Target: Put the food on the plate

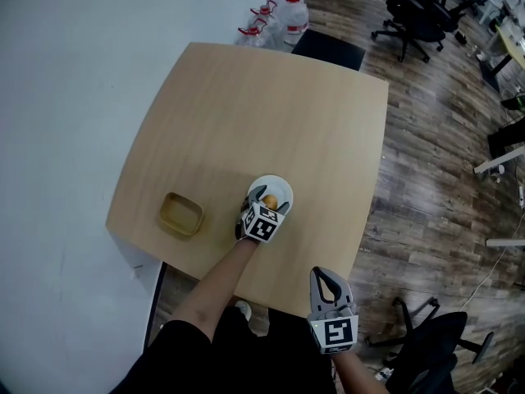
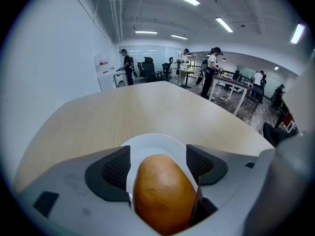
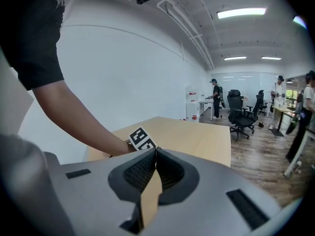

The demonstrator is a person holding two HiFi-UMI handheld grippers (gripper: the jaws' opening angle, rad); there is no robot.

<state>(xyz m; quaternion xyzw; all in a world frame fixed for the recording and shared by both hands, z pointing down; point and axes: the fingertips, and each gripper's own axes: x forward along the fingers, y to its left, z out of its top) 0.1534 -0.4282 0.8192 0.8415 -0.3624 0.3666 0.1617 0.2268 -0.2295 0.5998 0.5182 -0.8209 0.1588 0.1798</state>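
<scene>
Far to the left of the plate (image 1: pixel 281 186) sits a small tan tray (image 1: pixel 181 213) on the worktop (image 1: pixel 246 105). Nothing is in the tray as far as I can see.

The white plate is near the edge of the worktop that is close to the person. The left tool (image 1: pixel 264 206) is right over the plate. Its two jaws are partly open, one on each side of the food (image 1: pixel 269 200), and they seem to hold it. The food is a round brown lump, maybe a bread roll or a potato. In the left gripper view the white plate shows just under and behind the food. I cannot tell if the food touches the plate yet.

To the right of the plate, and nearer the person, is the right tool (image 1: pixel 330 302). It is off the worktop, past its edge. Its jaws are pressed together and it holds nothing.

I think the job is almost done. The food is at the plate. What is left is to open the left tool, let the food rest there, and pull the tool away.
</scene>
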